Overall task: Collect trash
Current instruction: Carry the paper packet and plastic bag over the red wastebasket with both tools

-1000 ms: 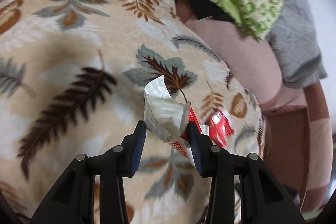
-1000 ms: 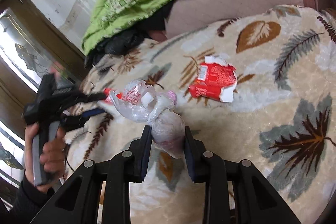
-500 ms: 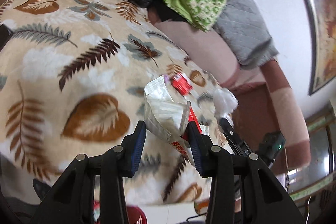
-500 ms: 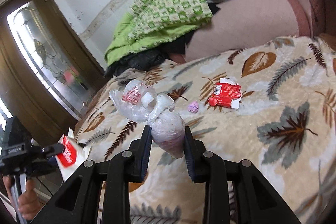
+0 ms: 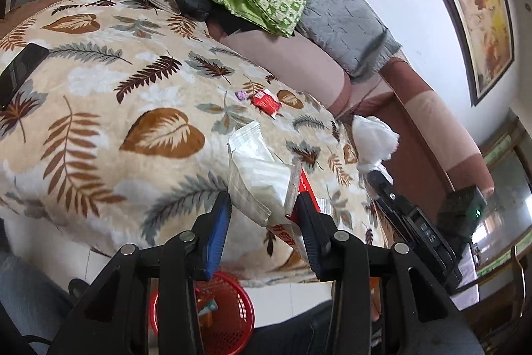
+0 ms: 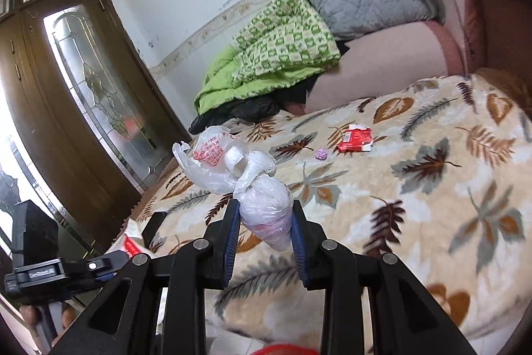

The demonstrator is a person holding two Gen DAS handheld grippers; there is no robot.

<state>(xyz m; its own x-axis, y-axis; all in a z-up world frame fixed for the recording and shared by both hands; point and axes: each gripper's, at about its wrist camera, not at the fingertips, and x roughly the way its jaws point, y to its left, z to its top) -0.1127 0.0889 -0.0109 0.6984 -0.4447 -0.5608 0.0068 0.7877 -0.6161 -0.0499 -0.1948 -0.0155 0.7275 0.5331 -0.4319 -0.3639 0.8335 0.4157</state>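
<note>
Item: left hand-held gripper (image 5: 262, 228), clamped on a crumpled white wrapper (image 5: 257, 175). Item: right hand-held gripper (image 6: 266, 230), clamped on a knotted plastic bag (image 6: 262, 208). Both are off the bed's near edge. Red basket (image 5: 229, 315) is on the floor below. Red wrapper (image 6: 354, 138) and pink scrap (image 6: 321, 153) lie mid-bed. Advice: centre each load above the basket before letting go.

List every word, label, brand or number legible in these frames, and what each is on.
Nothing reads for certain.
Red print on the silver wrapper in the left gripper: not legible.
Red print on the tied plastic bag in the right gripper: blurred.
Red wrapper on the blanket: too small.
</note>
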